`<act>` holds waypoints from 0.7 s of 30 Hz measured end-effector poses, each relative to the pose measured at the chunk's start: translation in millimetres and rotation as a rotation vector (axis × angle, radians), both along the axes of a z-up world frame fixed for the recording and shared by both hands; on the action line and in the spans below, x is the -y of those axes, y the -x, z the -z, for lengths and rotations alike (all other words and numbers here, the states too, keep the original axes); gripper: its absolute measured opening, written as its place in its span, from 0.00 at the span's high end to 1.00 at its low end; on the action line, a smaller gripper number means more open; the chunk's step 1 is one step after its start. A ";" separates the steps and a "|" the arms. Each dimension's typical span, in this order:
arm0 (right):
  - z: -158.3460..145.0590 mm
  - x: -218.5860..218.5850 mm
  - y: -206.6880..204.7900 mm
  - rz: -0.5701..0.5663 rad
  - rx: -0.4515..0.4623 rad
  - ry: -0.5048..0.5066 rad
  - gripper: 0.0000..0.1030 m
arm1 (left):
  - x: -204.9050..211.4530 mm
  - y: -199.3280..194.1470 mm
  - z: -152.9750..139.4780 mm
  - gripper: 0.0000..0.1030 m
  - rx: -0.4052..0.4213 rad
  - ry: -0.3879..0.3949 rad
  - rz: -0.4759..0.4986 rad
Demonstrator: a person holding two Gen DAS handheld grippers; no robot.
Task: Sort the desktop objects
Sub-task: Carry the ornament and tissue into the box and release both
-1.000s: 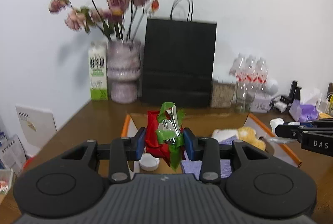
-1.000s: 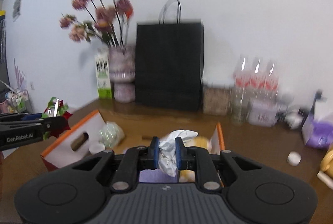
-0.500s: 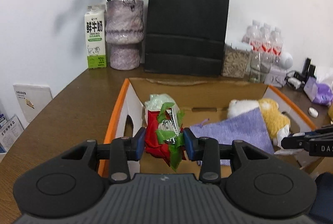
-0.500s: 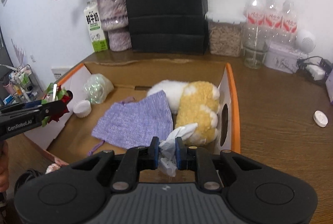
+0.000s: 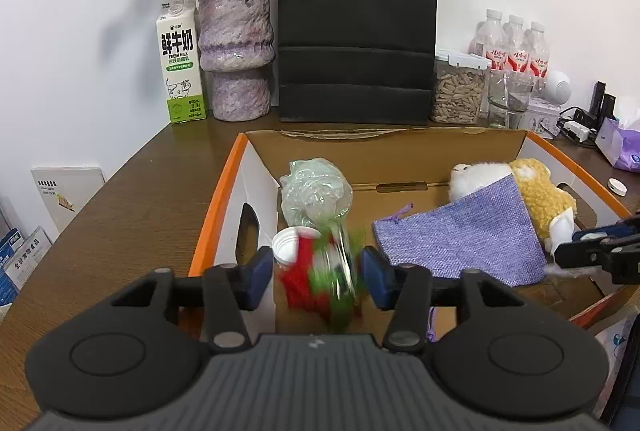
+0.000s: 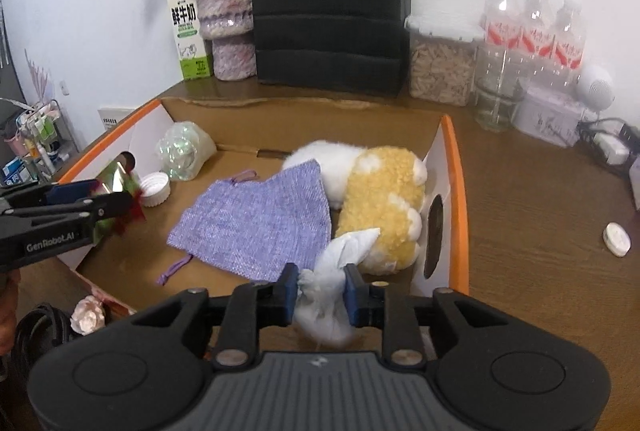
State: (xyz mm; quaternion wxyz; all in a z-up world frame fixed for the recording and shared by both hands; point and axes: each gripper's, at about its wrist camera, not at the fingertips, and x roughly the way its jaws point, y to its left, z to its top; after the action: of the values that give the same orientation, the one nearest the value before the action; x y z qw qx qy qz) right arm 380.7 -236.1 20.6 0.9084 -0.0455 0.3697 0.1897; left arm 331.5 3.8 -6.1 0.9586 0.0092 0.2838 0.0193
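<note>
Currently logged, step in hand: dropping two items into the cardboard box on the desk. To do it well, I judge each item should fall clear of the box walls before I lift away, with the pads fully off it. Item one: red-and-green foil ornament, blurred, at the box's near-left corner beside a white cap; left gripper has its jaws opening, pads standing apart from the ornament, which looks released. Item two: white crumpled tissue, at the box's near edge just beside the plush toy and purple pouch; right gripper has jaws opening too, yet the pads seem to touch the tissue on both sides.
</note>
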 end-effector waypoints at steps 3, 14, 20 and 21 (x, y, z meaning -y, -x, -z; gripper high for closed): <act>-6.4 0.8 4.6 -0.006 0.034 -0.012 0.58 | 0.0 3.1 -2.4 0.34 0.022 0.003 0.007; -34.2 -2.4 33.2 0.003 0.211 -0.048 0.03 | -1.7 23.5 -20.1 0.00 0.189 0.010 -0.051; -40.7 -4.3 40.8 0.019 0.237 -0.037 0.03 | -4.7 28.4 -26.1 0.00 0.212 0.022 -0.073; -41.6 -4.0 42.1 0.024 0.238 -0.037 0.02 | -4.2 29.7 -27.6 0.00 0.216 0.020 -0.073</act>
State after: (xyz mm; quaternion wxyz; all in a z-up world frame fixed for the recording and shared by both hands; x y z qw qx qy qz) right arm 338.6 -232.1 62.1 0.9488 -0.0464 0.2565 0.1787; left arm 301.8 8.0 21.5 0.9824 -0.0130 0.1791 0.0521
